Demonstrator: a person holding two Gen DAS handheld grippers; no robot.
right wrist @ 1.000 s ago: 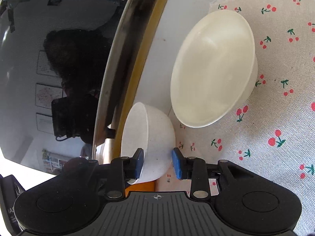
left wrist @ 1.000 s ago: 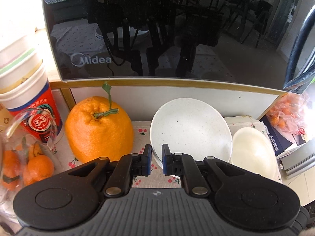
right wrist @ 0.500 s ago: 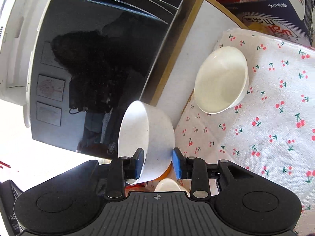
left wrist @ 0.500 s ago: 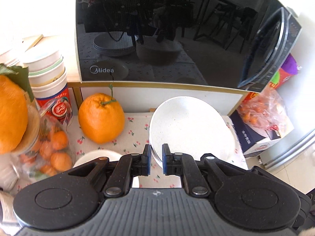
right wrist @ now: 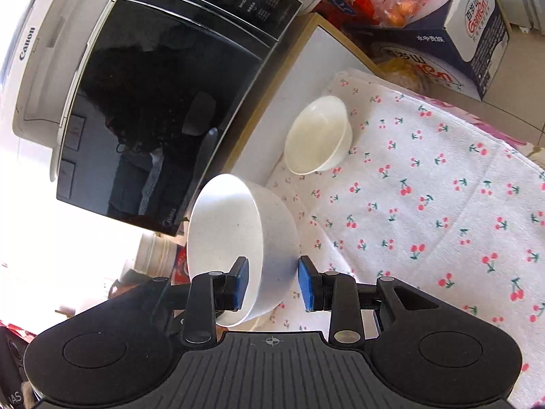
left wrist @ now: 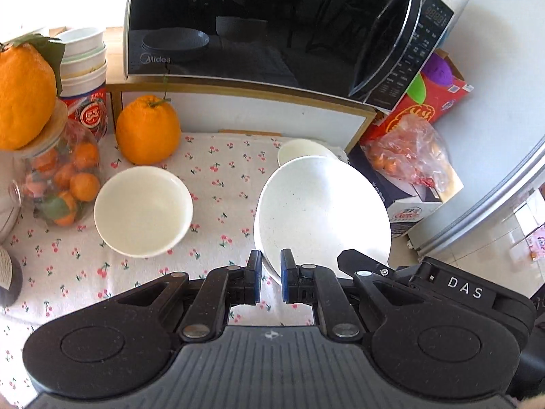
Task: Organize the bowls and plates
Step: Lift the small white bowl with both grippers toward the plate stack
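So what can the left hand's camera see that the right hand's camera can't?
Only the left wrist view shows the big orange, the jar of small oranges, the wide bowl on the cloth, and the left gripper shut on a white plate.

Only the right wrist view shows the Canon printer and the right gripper shut on a speckled bowl.

Both show the microwave, the cherry cloth and the small cream bowl.
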